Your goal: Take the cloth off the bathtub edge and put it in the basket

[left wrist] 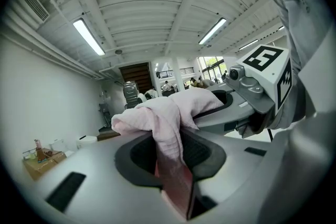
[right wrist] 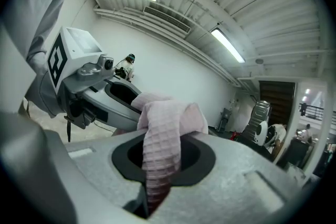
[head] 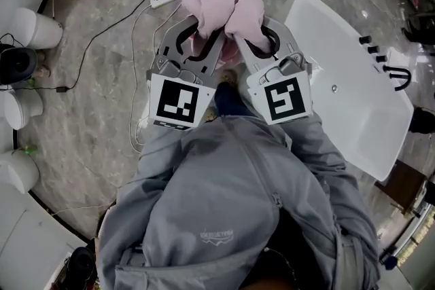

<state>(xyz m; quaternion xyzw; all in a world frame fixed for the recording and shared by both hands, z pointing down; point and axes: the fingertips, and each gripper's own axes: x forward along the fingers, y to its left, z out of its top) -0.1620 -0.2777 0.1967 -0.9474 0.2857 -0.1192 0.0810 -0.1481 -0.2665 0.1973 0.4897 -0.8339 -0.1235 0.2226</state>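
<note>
I hold my left tool (head: 198,39) and my right tool (head: 255,37) side by side in front of my chest, their tips angled in toward each other. Each tool's jaws are clamped on a fold of the pink cloth (head: 217,2), which is bunched between them. My grey sleeves (head: 163,159) run forward to both tools, whose marker cubes (head: 178,100) face up at me.

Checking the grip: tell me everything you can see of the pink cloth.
The pink cloth is soft, waffle-textured fabric, bunched into a crumpled bundle. It is held in the air by both grippers: the left gripper shut on one part, the right gripper on another. Nothing else touches it; the white bathtub lies to its right.
</note>
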